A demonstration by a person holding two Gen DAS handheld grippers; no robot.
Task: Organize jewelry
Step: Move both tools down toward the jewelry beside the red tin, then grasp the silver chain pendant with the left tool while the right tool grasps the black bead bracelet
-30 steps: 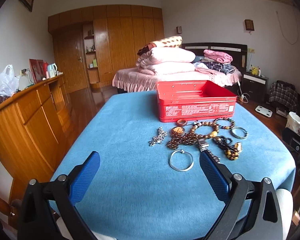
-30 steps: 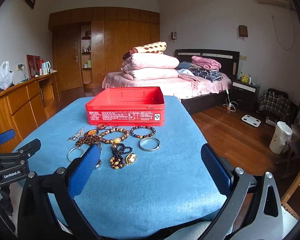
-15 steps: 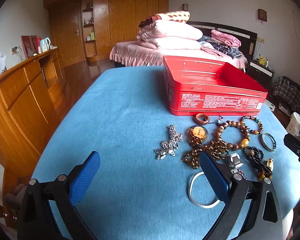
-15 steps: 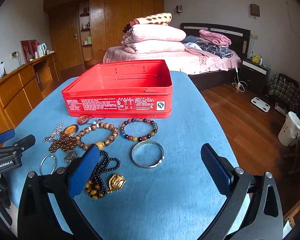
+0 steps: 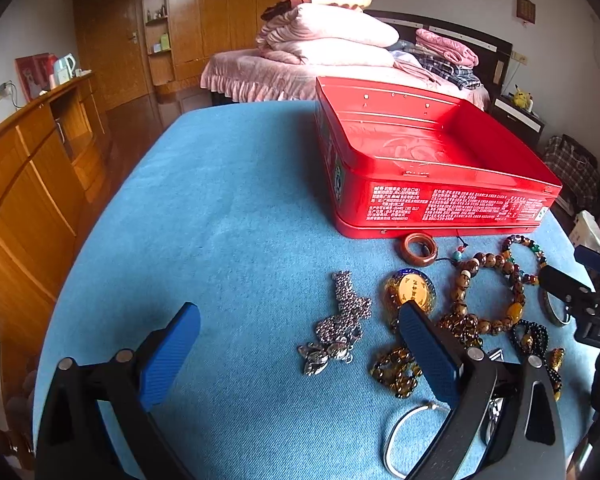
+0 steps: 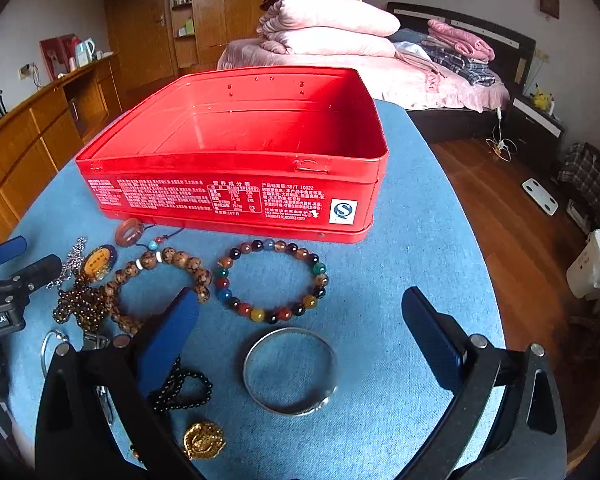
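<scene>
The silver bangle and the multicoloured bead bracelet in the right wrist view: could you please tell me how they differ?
The silver bangle is one plain, smooth metal band; the bead bracelet is a string of round beads in many colours. The bangle lies nearer the camera, between the open right tongs; the bracelet lies farther off, close to the red tin. Both are rings of similar width, flat on the blue cloth, outside the tin.

Left gripper (image 5: 300, 354) and right gripper (image 6: 300, 338), jaws wide apart.
</scene>
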